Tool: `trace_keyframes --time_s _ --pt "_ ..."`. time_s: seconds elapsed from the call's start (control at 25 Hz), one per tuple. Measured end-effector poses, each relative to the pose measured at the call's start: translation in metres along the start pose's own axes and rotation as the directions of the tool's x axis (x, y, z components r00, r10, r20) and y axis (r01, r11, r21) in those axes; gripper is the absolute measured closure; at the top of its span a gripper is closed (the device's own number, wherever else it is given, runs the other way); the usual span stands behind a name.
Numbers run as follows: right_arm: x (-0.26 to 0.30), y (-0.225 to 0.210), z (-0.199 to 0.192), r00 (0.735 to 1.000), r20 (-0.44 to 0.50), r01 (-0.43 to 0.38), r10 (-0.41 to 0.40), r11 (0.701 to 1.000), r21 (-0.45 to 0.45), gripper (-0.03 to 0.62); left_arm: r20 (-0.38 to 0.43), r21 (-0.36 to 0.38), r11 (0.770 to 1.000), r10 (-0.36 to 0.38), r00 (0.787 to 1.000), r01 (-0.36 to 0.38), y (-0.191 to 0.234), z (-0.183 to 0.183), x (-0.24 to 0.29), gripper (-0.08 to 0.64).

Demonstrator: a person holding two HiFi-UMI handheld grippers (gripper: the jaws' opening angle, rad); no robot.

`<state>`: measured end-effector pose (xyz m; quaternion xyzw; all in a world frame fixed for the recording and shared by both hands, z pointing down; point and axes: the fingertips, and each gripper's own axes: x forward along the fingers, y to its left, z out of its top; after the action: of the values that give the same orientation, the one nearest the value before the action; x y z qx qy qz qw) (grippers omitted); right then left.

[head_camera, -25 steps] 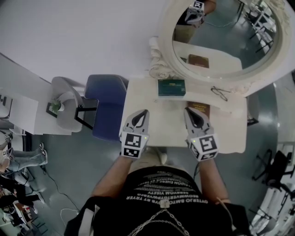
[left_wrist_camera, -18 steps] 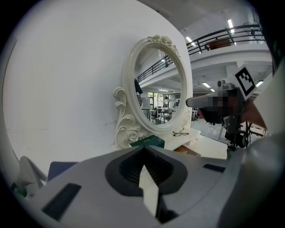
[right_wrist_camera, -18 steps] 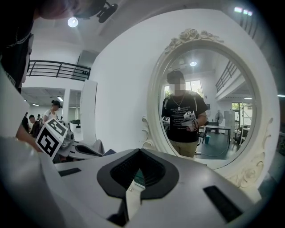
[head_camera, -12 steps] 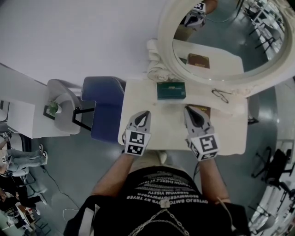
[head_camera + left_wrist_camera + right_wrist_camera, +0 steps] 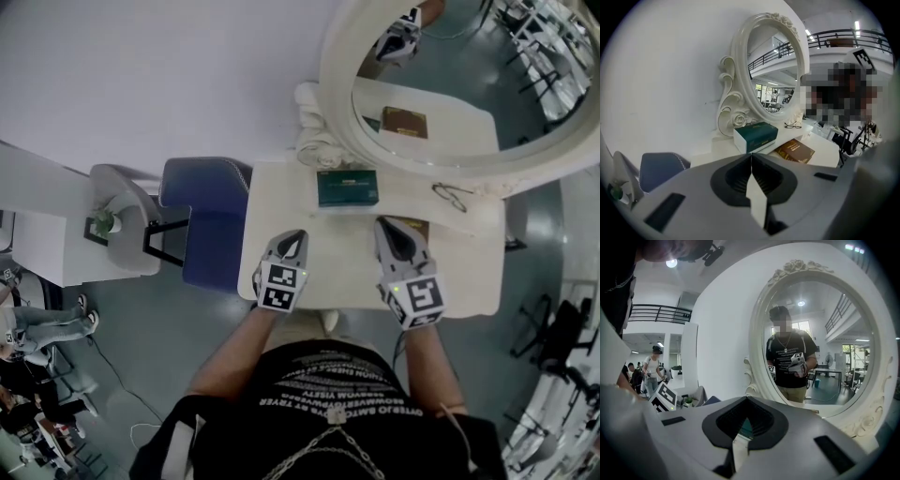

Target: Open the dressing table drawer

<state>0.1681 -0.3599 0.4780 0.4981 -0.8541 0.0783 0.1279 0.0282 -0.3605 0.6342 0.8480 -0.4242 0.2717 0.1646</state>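
The drawer itself shows in no view. It must sit below the near edge of the cream-white dressing table [image 5: 342,267], where the tabletop hides it from the head view, and both gripper views look over the top toward the far wall.

The left gripper [image 5: 296,235] hangs over the near left part of the tabletop with its jaws clenched on nothing. The right gripper [image 5: 392,225] hangs over the near right part, its tip above the near end of the brown hardback book [image 5: 415,222]. Its jaws look drawn together too, bar a sliver, and they are empty.

I judge the step in hand to be the reach for the drawer front, and nothing is gripped yet. To do it well:

- Bring one gripper down past the near edge until its own view shows the drawer face and whatever knob or lip it has.
- Release the jaws before arriving, centre them on that handle, then clench firmly.
- Pull straight toward the person and level, since a skewed pull is likely to jam the drawer on its runners.
- The torso stands close to the near edge, so make room first by stepping back.
- Hold the spare gripper clear of the dark green rectangular box [image 5: 348,187] and the black-rimmed spectacles [image 5: 452,195], well off the drawer's path
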Motion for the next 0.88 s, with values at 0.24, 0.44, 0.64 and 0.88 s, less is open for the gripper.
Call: trace_keyframes --time_s 0.24,0.44,0.64,0.88 --pt "0.009 -0.010 -0.002 1.000 -0.004 0.015 -0.015 1.000 -0.003 0.589 -0.068 -0.014 1.000 -0.028 0.997 0.027 0.000 -0.022 0.028 0.555" --pt "0.017 -0.018 -0.004 1.000 -0.008 0.024 -0.024 1.000 0.007 0.589 -0.124 -0.010 0.999 -0.037 0.992 0.036 0.007 -0.038 0.054 0.555" --pt "0.023 -0.021 -0.006 1.000 -0.014 0.025 -0.025 1.000 0.010 0.589 -0.161 -0.034 0.998 -0.053 0.985 0.048 0.010 -0.053 0.076 0.534" --pt "0.032 -0.019 -0.008 0.999 -0.037 0.013 -0.012 0.999 0.040 0.589 -0.222 -0.050 0.998 -0.057 0.973 0.047 0.014 -0.070 0.100 0.494"
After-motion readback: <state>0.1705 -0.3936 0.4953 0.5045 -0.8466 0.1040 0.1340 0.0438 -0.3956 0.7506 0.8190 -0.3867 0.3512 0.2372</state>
